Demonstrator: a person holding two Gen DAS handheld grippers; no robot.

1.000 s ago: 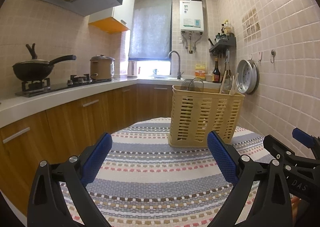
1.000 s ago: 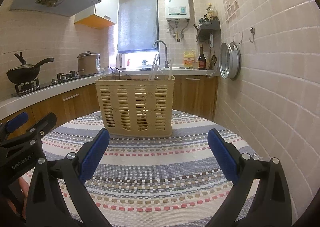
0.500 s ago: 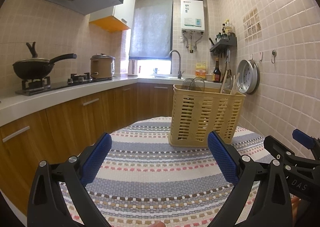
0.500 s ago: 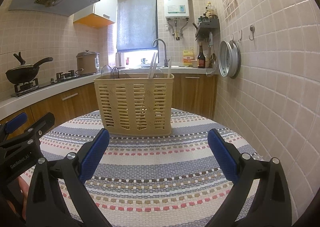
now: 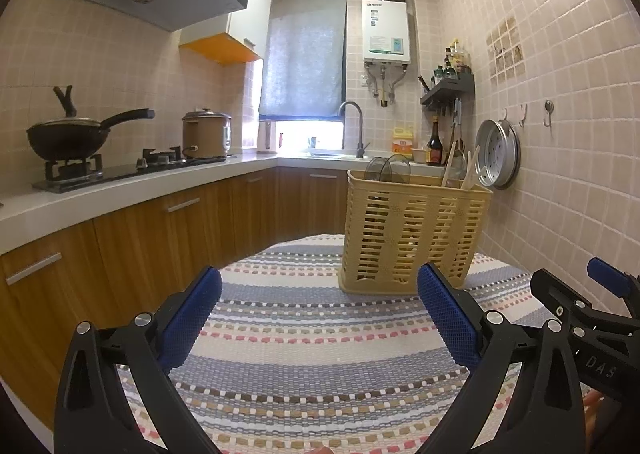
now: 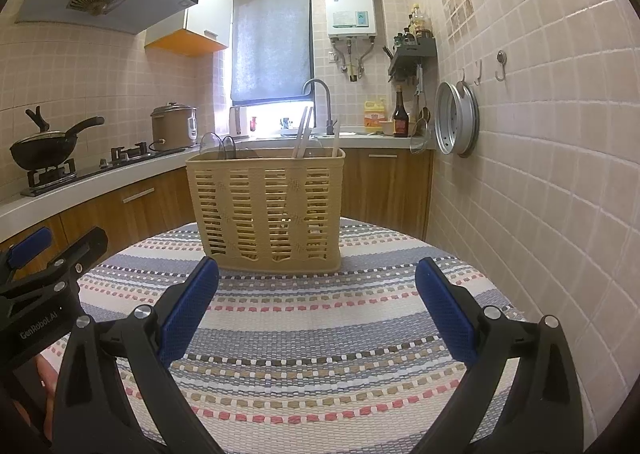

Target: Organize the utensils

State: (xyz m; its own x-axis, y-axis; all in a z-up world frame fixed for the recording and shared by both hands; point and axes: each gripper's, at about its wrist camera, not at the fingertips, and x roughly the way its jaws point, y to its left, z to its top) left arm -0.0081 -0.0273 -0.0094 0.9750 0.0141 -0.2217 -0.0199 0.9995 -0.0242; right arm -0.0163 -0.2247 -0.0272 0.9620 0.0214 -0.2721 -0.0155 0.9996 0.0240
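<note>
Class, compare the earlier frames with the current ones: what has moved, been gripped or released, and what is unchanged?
Both open grippers, left gripper and right gripper, eased slightly closer to the basket, gripping nothing. The basket, its utensils and the striped mat stayed put.

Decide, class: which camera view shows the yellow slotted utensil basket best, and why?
The right wrist view: the yellow slotted utensil basket sits centred and nearly square-on between the open fingers, showing its full front wall and the utensils poking out. The left wrist view shows the same basket off to the right, corner-on, its base partly hidden behind a blue finger pad.
</note>
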